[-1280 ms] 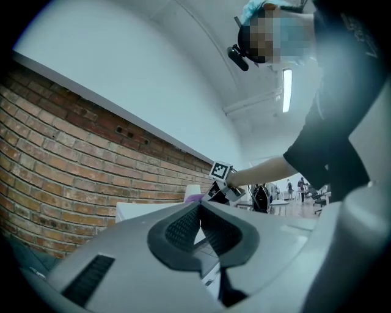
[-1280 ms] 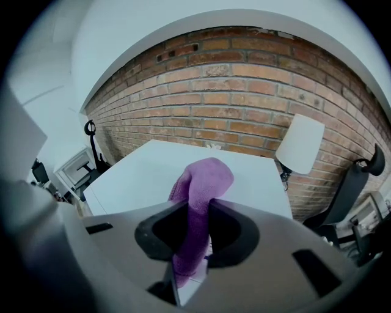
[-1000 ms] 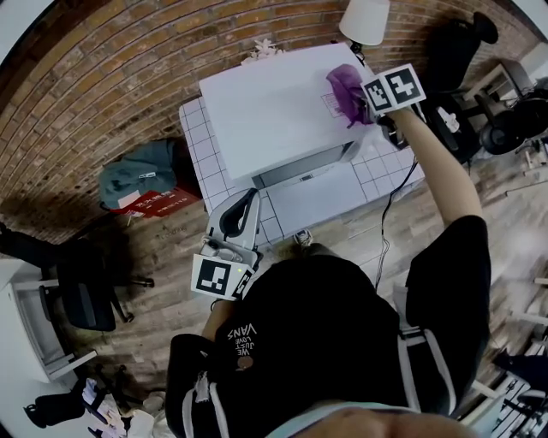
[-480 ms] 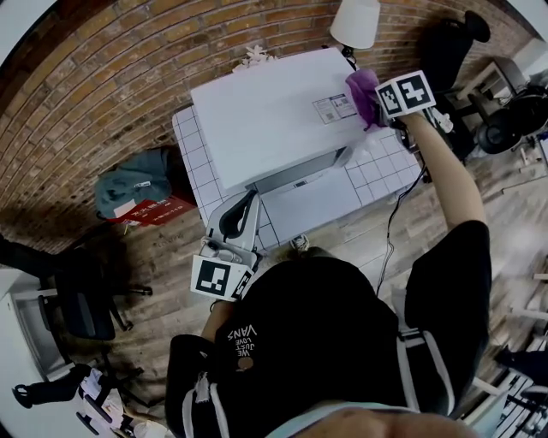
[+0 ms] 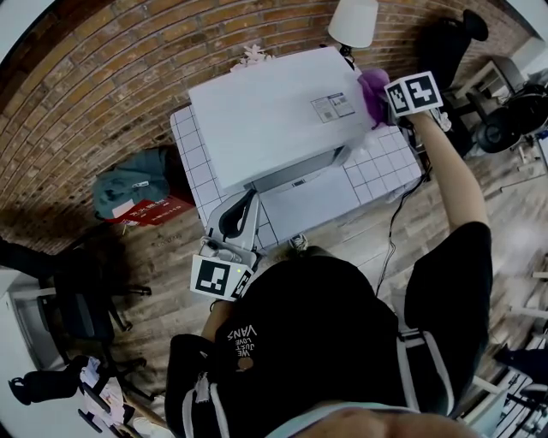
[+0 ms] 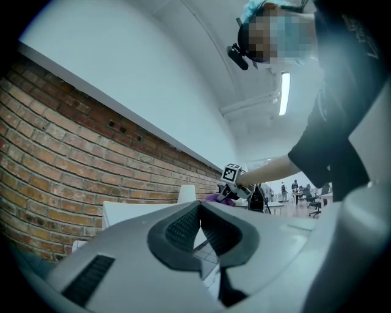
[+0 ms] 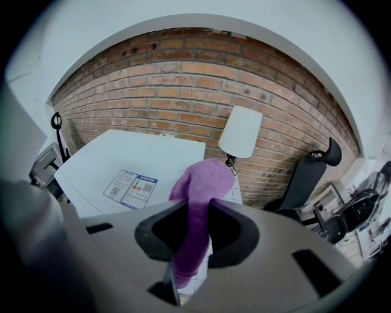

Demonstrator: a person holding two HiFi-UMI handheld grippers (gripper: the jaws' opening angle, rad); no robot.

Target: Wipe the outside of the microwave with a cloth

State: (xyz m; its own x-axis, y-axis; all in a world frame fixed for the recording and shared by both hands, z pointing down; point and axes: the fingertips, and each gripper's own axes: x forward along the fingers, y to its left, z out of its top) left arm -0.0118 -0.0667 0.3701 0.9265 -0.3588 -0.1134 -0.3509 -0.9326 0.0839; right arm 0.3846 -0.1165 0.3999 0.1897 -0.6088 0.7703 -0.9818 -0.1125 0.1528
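Note:
The white microwave (image 5: 274, 111) stands on a white tiled table (image 5: 385, 162), with a printed sticker (image 5: 334, 107) on its top. My right gripper (image 5: 381, 98) is shut on a purple cloth (image 5: 374, 85) and holds it at the top's right edge, just right of the sticker. In the right gripper view the cloth (image 7: 198, 189) hangs between the jaws of the right gripper (image 7: 197, 211), beside the microwave top (image 7: 122, 165). My left gripper (image 5: 235, 218) sits low in front of the microwave, its jaws shut on nothing. The left gripper (image 6: 200, 208) points toward the microwave (image 6: 128, 211).
A white lamp (image 5: 353, 21) stands behind the microwave against the brick wall. A black office chair (image 5: 449, 43) is at the right. A grey-green bag (image 5: 133, 180) lies on the wood floor at the left. A cable (image 5: 390, 222) hangs from the table's right side.
My right gripper has dragged the purple cloth rightward across the microwave top, off the sticker to the right edge. The left gripper has stayed in place.

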